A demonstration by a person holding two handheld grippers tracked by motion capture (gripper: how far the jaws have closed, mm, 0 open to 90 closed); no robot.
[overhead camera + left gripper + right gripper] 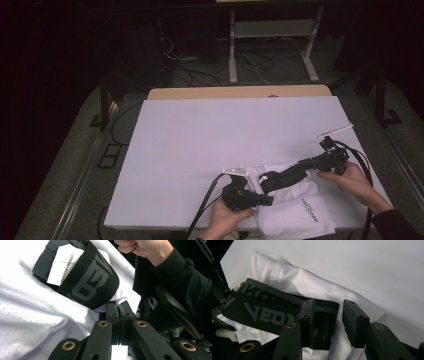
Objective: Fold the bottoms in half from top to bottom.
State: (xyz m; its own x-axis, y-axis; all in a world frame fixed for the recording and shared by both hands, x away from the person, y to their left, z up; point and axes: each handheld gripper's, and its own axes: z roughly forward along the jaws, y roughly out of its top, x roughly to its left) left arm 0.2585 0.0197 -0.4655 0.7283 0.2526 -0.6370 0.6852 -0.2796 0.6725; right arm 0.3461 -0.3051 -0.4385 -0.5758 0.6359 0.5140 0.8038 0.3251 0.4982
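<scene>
A white mesh garment point(295, 207) with a black lettered waistband point(282, 177) lies crumpled at the near right of the white table top point(225, 135). My left gripper point(267, 200) is at the garment's left edge. In the left gripper view its jaws point(119, 306) are pressed together on white fabric just under the waistband point(92, 277), which carries a white label point(62, 263). My right gripper point(304, 166) reaches in from the right. In the right gripper view its jaws point(329, 303) stand apart, the waistband's end point(262, 312) lying against the left jaw over the garment point(287, 275).
A thin white stick point(335, 131) lies near the table's right edge. A wooden table edge point(240, 92) shows behind the white top. Beyond it a metal stand point(272, 30) and cables sit on the dark floor. A sleeved hand point(145, 248) holds the right gripper.
</scene>
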